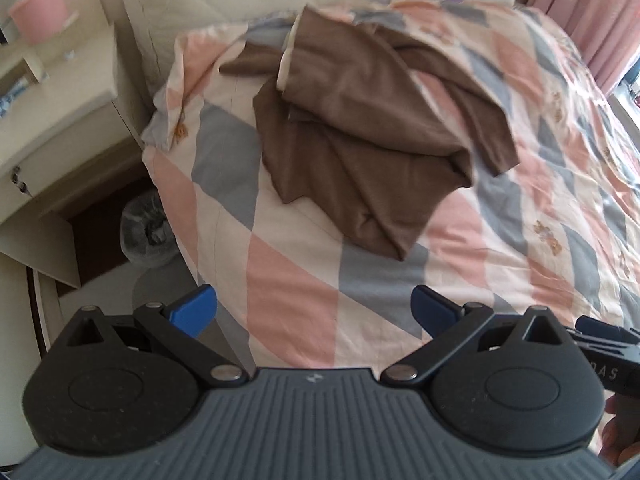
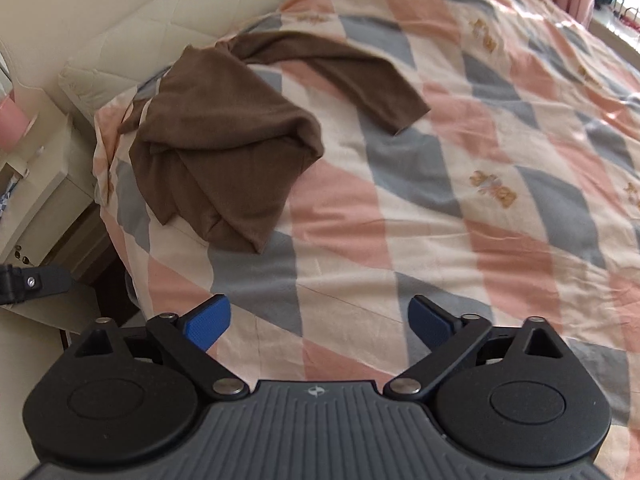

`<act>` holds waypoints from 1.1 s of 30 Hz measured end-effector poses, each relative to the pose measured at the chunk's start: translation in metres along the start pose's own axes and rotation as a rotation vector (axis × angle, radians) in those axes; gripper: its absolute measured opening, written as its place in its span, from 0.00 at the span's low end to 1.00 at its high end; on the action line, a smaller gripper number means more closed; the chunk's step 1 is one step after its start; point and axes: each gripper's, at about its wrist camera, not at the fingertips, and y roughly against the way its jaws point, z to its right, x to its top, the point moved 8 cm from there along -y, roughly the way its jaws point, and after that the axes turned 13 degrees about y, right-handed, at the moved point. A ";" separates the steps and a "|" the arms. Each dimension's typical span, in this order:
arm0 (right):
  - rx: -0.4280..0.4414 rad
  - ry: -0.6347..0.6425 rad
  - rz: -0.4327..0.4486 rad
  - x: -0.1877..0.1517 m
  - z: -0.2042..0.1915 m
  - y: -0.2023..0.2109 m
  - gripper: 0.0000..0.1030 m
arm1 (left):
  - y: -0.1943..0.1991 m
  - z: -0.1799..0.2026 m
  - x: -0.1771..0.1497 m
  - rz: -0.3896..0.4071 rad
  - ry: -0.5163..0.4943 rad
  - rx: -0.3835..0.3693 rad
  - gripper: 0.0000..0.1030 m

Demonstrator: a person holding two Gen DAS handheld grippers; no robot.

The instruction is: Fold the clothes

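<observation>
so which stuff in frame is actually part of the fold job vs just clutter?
Job:
- brown garment, crumpled on the checked quilt
- left tool, open, empty
- right tool, open, empty

Clutter:
- pink tissue box on the cream nightstand
- waste bin with clear liner on the floor
- pink curtain

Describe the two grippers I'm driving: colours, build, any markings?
Both match: left gripper and right gripper have blue ribbed pads on black linkage arms with silver pivot pins, round black housings, and a ribbed grey body bearing a small white logo.
</observation>
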 end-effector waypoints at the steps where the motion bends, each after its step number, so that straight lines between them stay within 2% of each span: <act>1: 0.001 -0.002 -0.004 0.004 -0.003 -0.007 0.90 | -0.008 -0.002 0.007 -0.020 0.005 -0.017 0.99; 5: -0.038 0.013 0.036 0.028 -0.009 -0.023 0.98 | -0.039 -0.010 0.038 -0.079 0.049 -0.069 0.97; 10: -0.074 0.034 0.018 0.055 -0.006 -0.050 0.98 | -0.074 -0.015 0.077 -0.100 0.102 -0.096 0.96; 13: -0.081 0.050 0.009 0.069 -0.003 -0.070 0.98 | -0.097 -0.020 0.102 -0.124 0.189 -0.130 0.90; 18: -0.074 0.113 -0.003 0.099 0.000 -0.108 0.92 | -0.138 -0.028 0.143 -0.184 0.369 -0.192 0.91; 23: -0.070 0.190 0.020 0.138 -0.002 -0.143 0.93 | -0.182 -0.040 0.175 -0.172 0.457 -0.146 0.93; 28: -0.083 0.304 0.008 0.163 -0.002 -0.183 0.92 | -0.214 -0.063 0.187 -0.166 0.551 -0.097 0.93; 30: -0.084 0.362 0.001 0.167 -0.005 -0.196 0.92 | -0.222 -0.067 0.186 -0.188 0.618 -0.137 0.93; 33: -0.059 0.407 -0.005 0.173 -0.010 -0.209 0.92 | -0.231 -0.060 0.187 -0.233 0.726 -0.251 0.92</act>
